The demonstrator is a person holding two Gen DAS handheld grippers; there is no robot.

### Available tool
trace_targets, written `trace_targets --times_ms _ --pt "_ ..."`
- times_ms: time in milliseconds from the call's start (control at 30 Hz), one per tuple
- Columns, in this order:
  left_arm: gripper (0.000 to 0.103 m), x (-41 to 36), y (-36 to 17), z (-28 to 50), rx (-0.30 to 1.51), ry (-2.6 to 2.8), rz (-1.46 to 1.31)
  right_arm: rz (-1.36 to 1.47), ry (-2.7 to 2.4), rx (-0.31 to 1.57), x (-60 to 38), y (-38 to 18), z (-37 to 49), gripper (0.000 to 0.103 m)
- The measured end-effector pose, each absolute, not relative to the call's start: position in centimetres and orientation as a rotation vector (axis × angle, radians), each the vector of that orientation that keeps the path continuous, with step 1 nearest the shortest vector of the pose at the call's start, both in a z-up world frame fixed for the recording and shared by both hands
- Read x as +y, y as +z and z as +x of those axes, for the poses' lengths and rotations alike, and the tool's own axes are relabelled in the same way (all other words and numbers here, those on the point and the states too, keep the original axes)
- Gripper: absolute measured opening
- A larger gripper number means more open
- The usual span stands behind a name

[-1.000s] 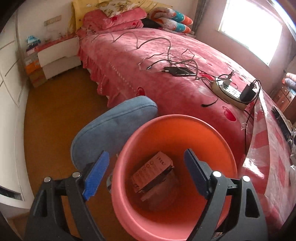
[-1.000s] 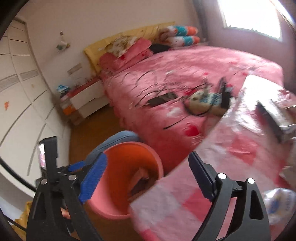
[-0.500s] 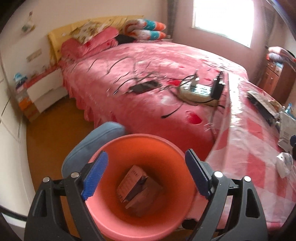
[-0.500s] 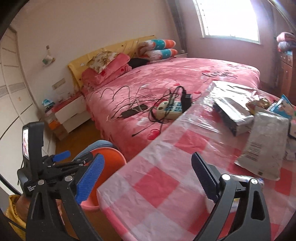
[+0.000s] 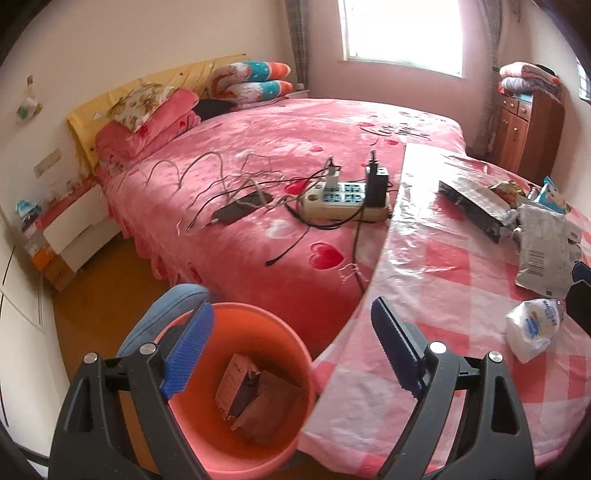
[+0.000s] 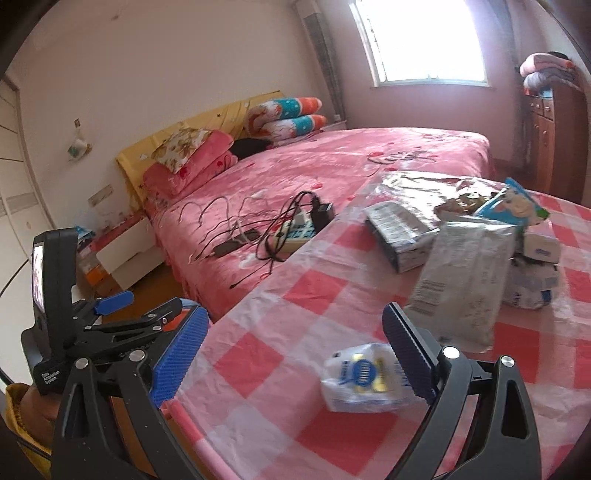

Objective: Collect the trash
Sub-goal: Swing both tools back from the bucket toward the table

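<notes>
beside the right hand-held gripper [image 6: 293, 358] (spread, empty), a tissue pack [image 6: 364, 378] lies part-hidden.

We're in a home bedroom: big bed [image 5: 280, 177] with pink heart-print cover, pillows [image 5: 147, 122] stacked at the far yellow headboard [image 5: 110, 99], bedside cabinet [image 5: 74, 221] far left, wooden dresser [image 5: 528, 129] far right under a window [image 5: 402, 33], power strip [image 5: 343, 203] lying on the bed.

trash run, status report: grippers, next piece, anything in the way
Left gripper open, empty, over the orange bin. Right gripper open, white wrapper on the table just ahead of its fingers, not gripped. Nothing blocking it.
</notes>
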State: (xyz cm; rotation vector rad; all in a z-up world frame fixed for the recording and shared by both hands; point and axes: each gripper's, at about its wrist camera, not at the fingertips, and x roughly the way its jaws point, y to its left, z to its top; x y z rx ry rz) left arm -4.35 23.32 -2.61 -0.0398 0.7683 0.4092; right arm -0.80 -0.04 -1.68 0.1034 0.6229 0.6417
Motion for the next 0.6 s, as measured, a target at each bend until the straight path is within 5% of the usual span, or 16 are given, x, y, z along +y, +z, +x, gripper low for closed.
trace_targets --times_ms 600 --pt "0.088 16.6 -1.8 -2.2 0.765 0.340 0.092 0.198 0.549 0.587 -7.1 -1.5 0.1 0.094"
